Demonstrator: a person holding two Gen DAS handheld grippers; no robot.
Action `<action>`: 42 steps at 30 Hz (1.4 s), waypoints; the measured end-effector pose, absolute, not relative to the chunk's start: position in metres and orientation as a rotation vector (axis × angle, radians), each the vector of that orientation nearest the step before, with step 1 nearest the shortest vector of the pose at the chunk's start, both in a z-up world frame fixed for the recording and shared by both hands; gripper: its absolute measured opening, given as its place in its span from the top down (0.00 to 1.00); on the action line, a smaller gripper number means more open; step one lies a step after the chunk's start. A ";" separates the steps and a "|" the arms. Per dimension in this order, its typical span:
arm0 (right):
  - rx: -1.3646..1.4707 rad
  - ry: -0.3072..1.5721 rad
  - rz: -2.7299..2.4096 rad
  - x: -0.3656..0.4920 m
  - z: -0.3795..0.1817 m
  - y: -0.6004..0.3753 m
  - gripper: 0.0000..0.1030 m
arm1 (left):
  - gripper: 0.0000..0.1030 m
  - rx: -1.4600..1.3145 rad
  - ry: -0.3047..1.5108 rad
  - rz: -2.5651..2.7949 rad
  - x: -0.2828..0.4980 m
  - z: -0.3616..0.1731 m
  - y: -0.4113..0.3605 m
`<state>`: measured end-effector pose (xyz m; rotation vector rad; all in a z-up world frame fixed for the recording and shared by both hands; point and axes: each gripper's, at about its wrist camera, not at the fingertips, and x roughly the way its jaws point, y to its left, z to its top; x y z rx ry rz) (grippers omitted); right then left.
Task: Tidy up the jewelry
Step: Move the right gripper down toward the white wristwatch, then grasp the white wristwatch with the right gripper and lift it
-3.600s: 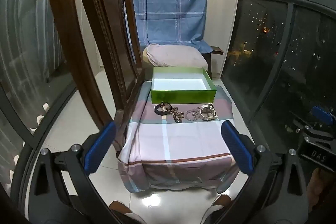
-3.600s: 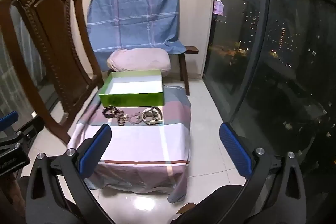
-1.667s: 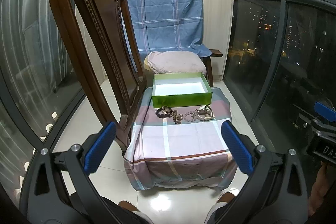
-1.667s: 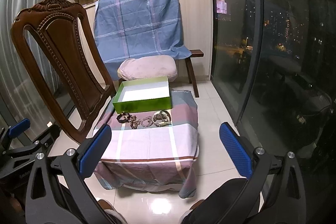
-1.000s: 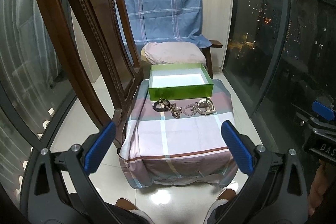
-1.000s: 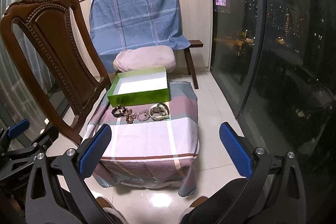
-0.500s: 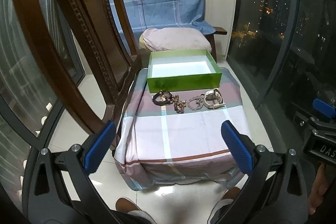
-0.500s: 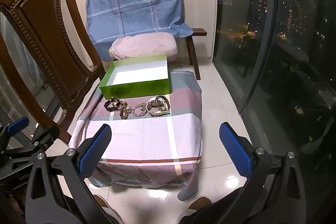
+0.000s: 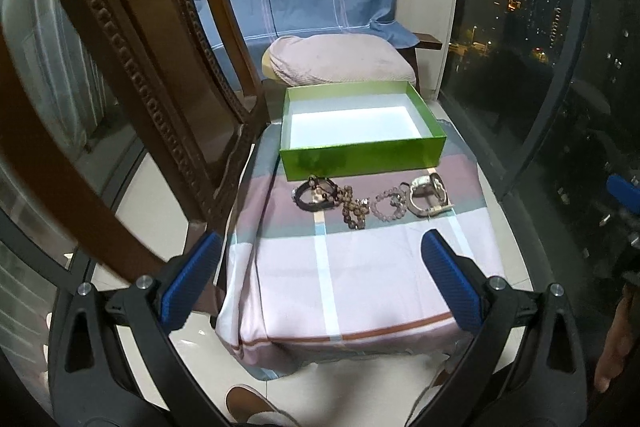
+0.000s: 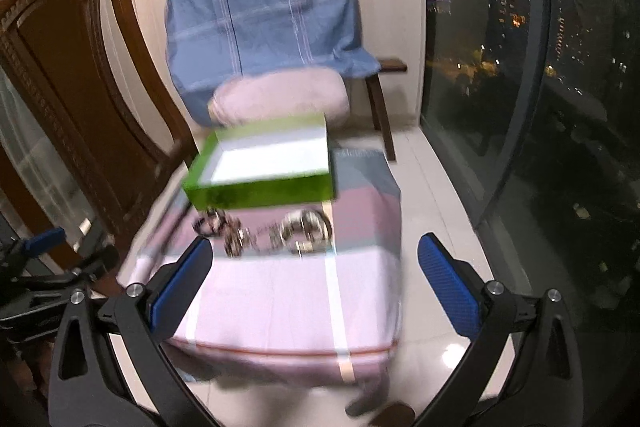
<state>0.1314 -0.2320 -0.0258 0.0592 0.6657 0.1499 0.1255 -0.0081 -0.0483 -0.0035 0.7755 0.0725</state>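
The black left gripper with blue finger pads [image 9: 320, 281] hovers with its jaws spread wide, empty. The matching black right gripper [image 10: 314, 281] does likewise.

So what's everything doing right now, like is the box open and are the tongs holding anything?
Green box: open, no lid on it, nothing inside, standing on the cloth.
Dark bracelet: lying on the cloth, in front of the box.
Brown bead bracelet: lying there too.
Pale bead bracelet: lying there too.
Watch: lying at the row's right end.
Left tongs: open, holding nothing.
Right tongs: open, holding nothing.
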 end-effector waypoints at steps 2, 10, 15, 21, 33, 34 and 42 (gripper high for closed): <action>0.072 0.606 0.151 0.139 -0.015 -0.236 0.03 | 0.04 0.009 0.758 0.061 0.133 -0.045 -0.007; 0.088 0.482 0.141 0.187 0.007 -0.247 0.03 | 0.04 -0.038 0.609 0.032 0.166 -0.038 0.012; 0.060 0.603 0.117 0.219 -0.062 -0.243 0.03 | 0.04 -0.094 0.670 0.069 0.182 -0.093 0.025; -0.046 0.792 0.143 0.254 -0.137 -0.217 0.03 | 0.04 -0.067 0.772 0.079 0.207 -0.149 0.017; -0.125 0.880 0.208 0.282 -0.180 -0.186 0.38 | 0.04 -0.055 0.896 0.041 0.244 -0.186 0.002; -0.123 0.896 0.209 0.285 -0.183 -0.188 0.45 | 0.04 -0.053 0.895 0.039 0.244 -0.186 0.002; -0.064 0.965 0.155 0.308 -0.198 -0.208 0.56 | 0.04 -0.101 0.949 0.045 0.253 -0.196 0.013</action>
